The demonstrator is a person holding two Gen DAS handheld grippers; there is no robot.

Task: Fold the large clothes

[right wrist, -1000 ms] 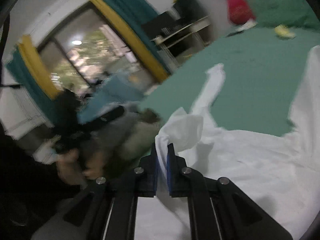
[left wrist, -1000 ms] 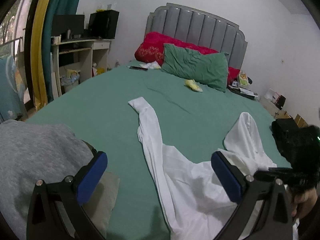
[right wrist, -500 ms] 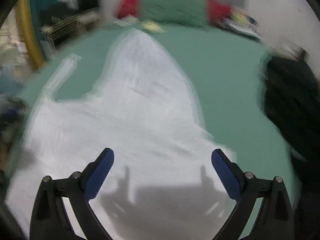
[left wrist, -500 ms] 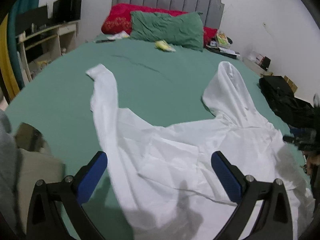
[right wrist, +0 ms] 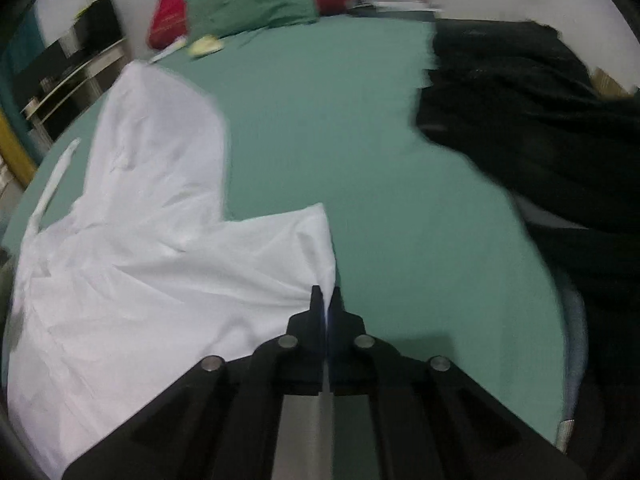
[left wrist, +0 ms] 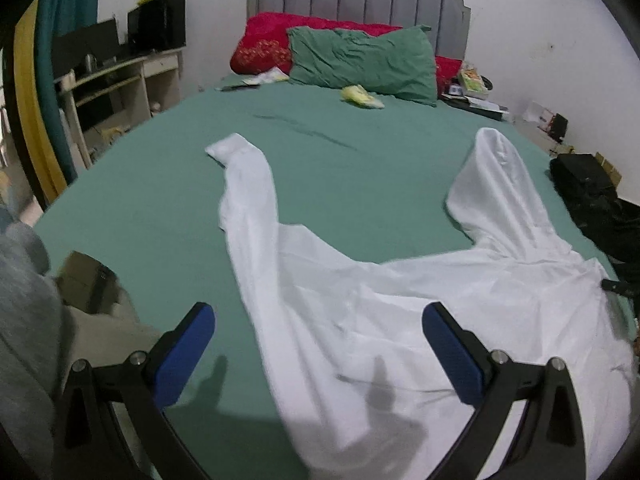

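A large white long-sleeved garment (left wrist: 400, 320) lies spread on the green bed (left wrist: 340, 168), its two sleeves reaching toward the pillows. My left gripper (left wrist: 318, 344) is open and empty, hovering above the garment's near left part. In the right wrist view the same garment (right wrist: 140, 248) lies to the left. My right gripper (right wrist: 326, 300) is shut on the garment's right edge, with white cloth pinched between the fingers just above the sheet.
A green pillow (left wrist: 360, 62) and a red pillow (left wrist: 264, 46) lie at the headboard, with a small yellow item (left wrist: 360, 96) in front. A black garment (right wrist: 532, 120) lies at the bed's right side. Grey and beige clothes (left wrist: 48, 320) lie at the near left. A desk (left wrist: 120, 76) stands left.
My right gripper let go of the cloth, swung open to the right across the garment, and has now shut on its right edge. My left gripper stayed open and turned over the garment.
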